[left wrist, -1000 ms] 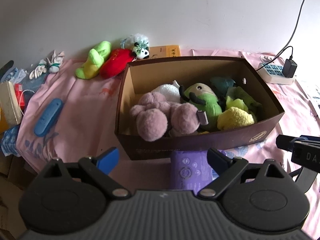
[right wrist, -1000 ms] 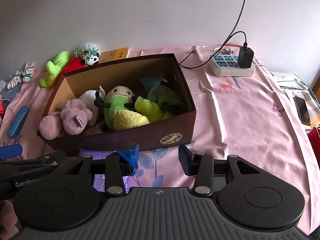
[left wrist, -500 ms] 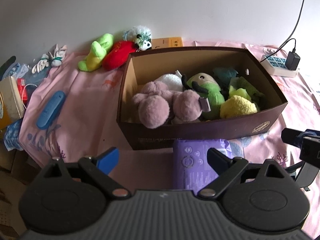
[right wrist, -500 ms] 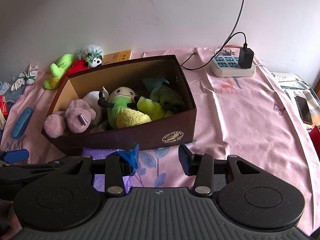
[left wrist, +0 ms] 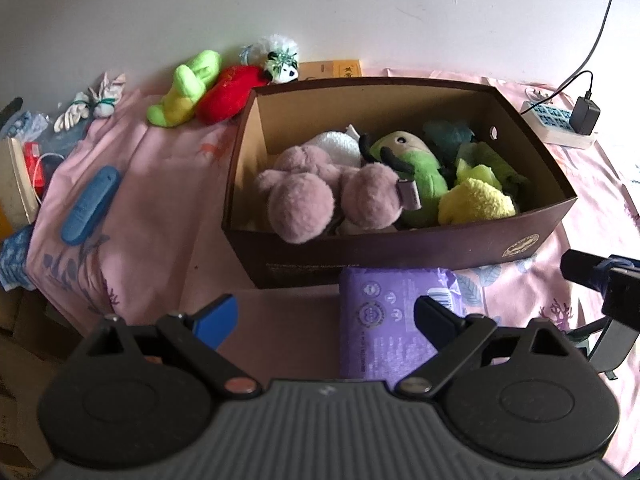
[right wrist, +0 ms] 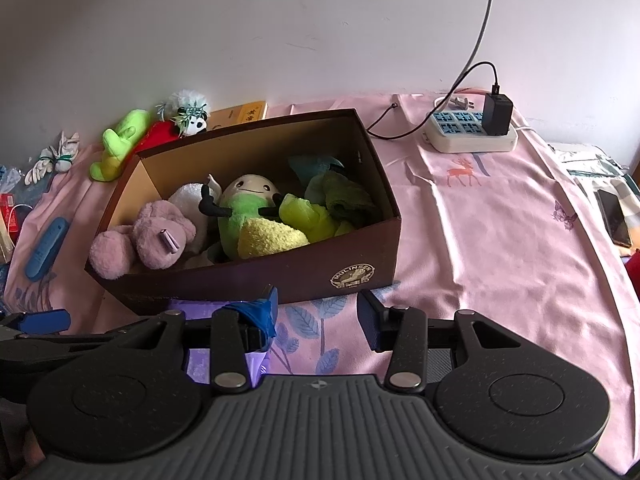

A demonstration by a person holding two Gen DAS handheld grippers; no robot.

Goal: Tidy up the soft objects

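The purple soft pack (left wrist: 384,320) is lying lengthwise between the left gripper (left wrist: 324,312)'s wide-open, empty fingers, just before the box (left wrist: 400,252), while the right gripper (right wrist: 316,316) is hovering open and empty beside it.

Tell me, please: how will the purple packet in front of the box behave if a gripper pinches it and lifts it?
The purple packet looks like a soft film pack with a crimped end, so it would probably dent and sag instead of staying stiff. Its glossy wrap may slip between the fingers. It lies flat on the pink cloth, so rolling seems unlikely.
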